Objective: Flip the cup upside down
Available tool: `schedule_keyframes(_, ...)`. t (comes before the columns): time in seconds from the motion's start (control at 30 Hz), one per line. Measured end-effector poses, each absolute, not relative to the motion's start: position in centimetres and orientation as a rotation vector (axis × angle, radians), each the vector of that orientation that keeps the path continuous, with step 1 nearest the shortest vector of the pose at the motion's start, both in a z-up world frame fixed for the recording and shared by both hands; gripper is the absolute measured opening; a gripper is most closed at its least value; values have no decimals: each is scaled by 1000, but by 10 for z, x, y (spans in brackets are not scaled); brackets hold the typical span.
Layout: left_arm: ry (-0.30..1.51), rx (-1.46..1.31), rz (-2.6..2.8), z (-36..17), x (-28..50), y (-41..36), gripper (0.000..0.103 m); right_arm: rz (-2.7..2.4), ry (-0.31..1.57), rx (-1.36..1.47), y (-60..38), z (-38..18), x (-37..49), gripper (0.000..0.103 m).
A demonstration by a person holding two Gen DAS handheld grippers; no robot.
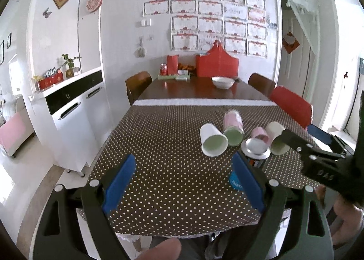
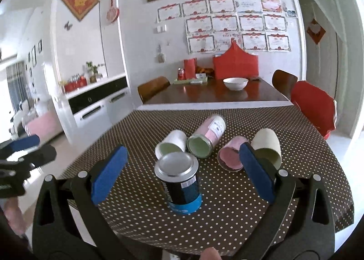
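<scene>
A blue and black cup [image 2: 182, 182] stands upside down on the polka-dot cloth [image 2: 141, 191], silver base up; it shows partly behind a finger in the left wrist view [image 1: 256, 146]. Behind it several cups lie on their sides: a white one [image 2: 170, 144] [image 1: 212, 139], a pink jar-like one [image 2: 208, 137] [image 1: 232, 127], a small pink one [image 2: 231, 154] [image 1: 260, 135] and a cream one [image 2: 267, 146] [image 1: 276, 137]. My right gripper [image 2: 182, 177] is open, its fingers either side of the blue cup without touching. My left gripper [image 1: 184, 182] is open and empty over the cloth.
A white bowl [image 2: 235, 83] sits on the bare wooden table [image 2: 204, 96] beyond the cloth, with red bags [image 2: 235, 64] and a red can [image 2: 180, 74] at the far end. Chairs stand around; a red-covered one [image 2: 312, 105] is at the right. A white cabinet [image 1: 72, 110] stands left.
</scene>
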State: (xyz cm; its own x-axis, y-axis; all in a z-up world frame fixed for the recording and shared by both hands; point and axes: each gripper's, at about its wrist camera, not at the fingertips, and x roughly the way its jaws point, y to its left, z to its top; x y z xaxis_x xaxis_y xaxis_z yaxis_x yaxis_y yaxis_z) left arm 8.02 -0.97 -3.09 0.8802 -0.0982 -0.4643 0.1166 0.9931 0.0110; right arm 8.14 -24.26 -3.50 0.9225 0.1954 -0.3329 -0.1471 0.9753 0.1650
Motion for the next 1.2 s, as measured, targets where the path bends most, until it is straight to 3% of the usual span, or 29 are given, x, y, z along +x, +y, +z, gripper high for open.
schedule_keyframes(0.57,310,93,-82,9,26,-26,86,26,279,169,-255,7,10,97)
schedule_keyframes(1.2,233,96,-48,22,-13,-22,86,-17,241,81,-219,6,-24,97)
